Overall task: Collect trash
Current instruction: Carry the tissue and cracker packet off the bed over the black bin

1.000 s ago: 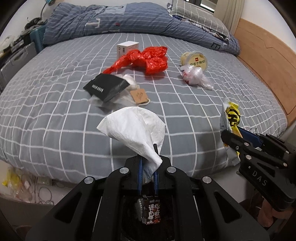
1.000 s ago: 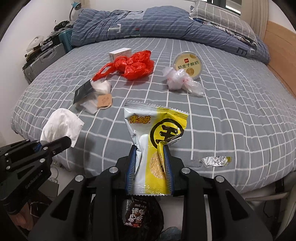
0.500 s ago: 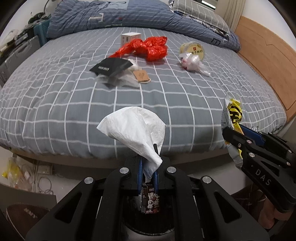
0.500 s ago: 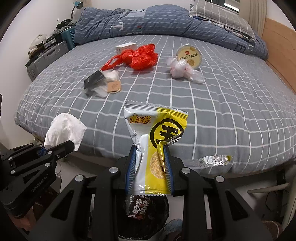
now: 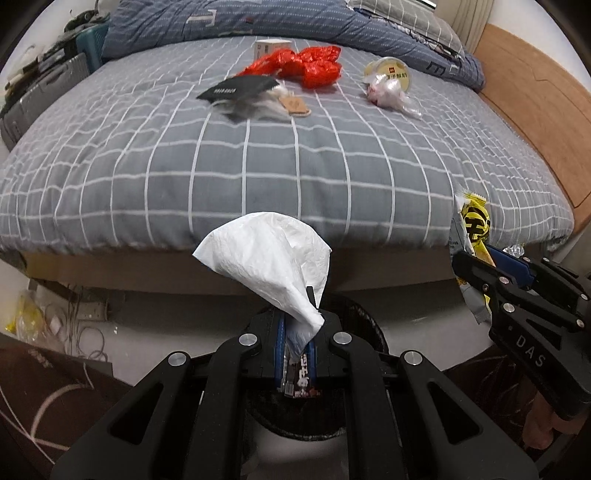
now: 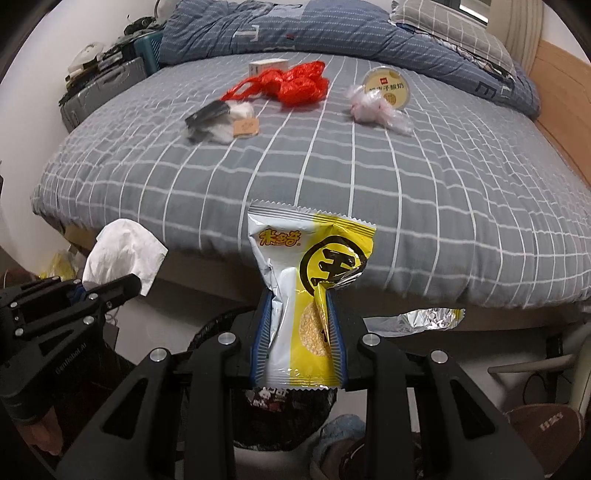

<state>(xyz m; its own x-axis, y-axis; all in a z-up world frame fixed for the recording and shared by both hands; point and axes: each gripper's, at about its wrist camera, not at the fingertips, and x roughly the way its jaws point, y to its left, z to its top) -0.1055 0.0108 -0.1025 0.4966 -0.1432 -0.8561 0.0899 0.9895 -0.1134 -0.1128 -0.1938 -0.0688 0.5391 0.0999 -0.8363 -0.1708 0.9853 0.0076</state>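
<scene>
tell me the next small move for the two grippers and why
Probably open both over the black-lined trash bin below. The left gripper pinches a crumpled white tissue, the right gripper a yellow-and-silver snack wrapper, and both sit past the bed's edge, with the bin's mouth under their fingers.

Pretty ordinary bedroom: a bed in a grey sheet with a white grid, a rumpled blue striped duvet heaped along its far edge, a checked pillow at the far right corner. Wooden headboard on the right, white wall and suitcase left, pale floor below.
</scene>
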